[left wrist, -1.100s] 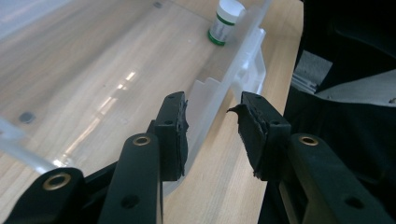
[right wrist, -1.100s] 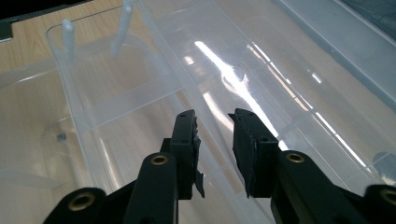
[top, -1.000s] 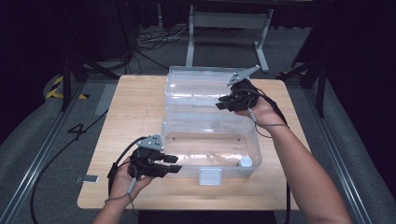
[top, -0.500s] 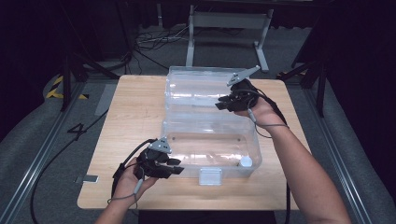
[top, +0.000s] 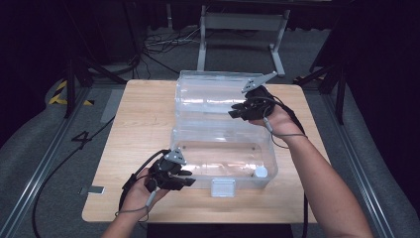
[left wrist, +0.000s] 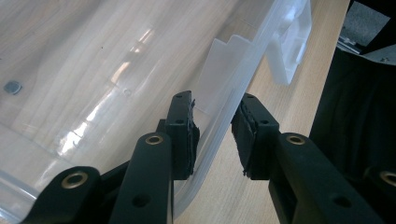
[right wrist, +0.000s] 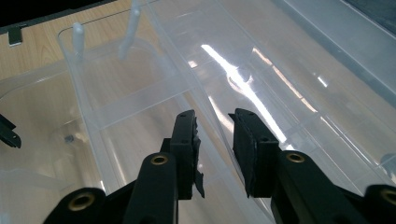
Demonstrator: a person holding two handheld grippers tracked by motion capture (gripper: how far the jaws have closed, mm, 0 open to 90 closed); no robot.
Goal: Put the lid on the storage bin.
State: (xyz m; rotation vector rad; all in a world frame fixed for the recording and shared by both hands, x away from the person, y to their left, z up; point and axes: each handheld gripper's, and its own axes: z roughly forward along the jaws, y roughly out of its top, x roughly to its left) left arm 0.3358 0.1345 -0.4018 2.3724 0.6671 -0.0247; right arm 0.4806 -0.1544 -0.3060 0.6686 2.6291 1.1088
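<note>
**Both grippers at the rims of the clear box**

At the left of the high view, our left gripper (top: 184, 177) sits at the near left corner of the clear plastic box (top: 223, 151), which stands in the middle of the wooden worktop (top: 138, 124). In the left gripper view its fingers (left wrist: 183, 133) straddle the box's front wall: one finger is inside the box, against the wall, and the other is outside with a small gap showing. They have just been closing around that wall, and we cannot tell that both pads press on it.

Along the front wall sits a white latch (top: 223, 187), and inside the box's near right corner lies a small white round piece (top: 260, 172). The open lid (top: 213, 96) rises from the far edge of the box.

At the right, our right gripper (top: 237, 110) reaches to the lid's right end. In the right gripper view its fingers (right wrist: 187, 140) stand apart on either side of a thin clear edge, which passes between them; whether they pinch it we cannot tell.
</note>
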